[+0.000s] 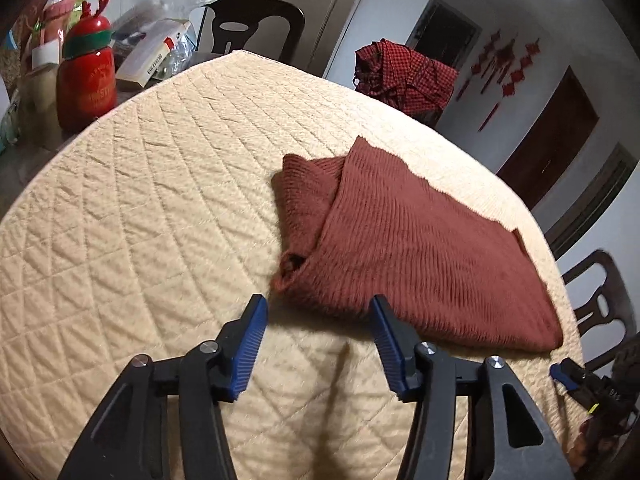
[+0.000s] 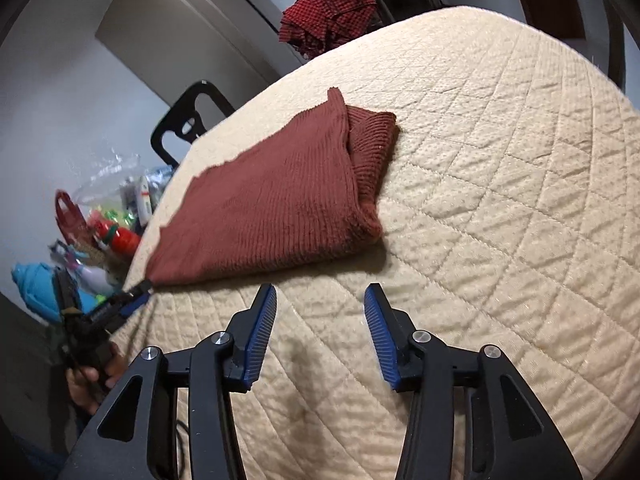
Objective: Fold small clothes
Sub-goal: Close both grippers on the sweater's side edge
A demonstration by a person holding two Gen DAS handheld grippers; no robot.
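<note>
The rust-red knitted garment (image 1: 400, 248) lay already folded over on itself on the quilted cream table cover (image 1: 140, 208), toward the side of the table nearest my right hand, one flap laid across a ribbed lower layer that showed at the far end. My left gripper (image 1: 318, 308) hung just short of the garment's near edge, its blue-padded fingers (image 1: 250, 344) spread wide and holding nothing. My right gripper (image 2: 320, 298) was likewise spread and empty, poised above bare cover just beside the same edge. In the right wrist view, the tip of the left gripper seemed to sit at the garment's corner; whether it touched the knit I could not tell.

As I judged it, one more fold remained, and the risk lay in the grasp. The knit looked thick and springy, so a pinch taken too shallow could have caught only the upper flap and peeled the fold open. A pinch too deep could have snagged the quilted cover and dragged it along. With the garment near the table's rim, an uneven lift by the two grippers could have skewed it or slid it off.

Beyond the cover stood a red reindeer jar (image 1: 86, 76) amid books and bags, a red checked cloth (image 1: 404, 72) draped over a chair, and dark chairs (image 1: 256, 24) around the table.
</note>
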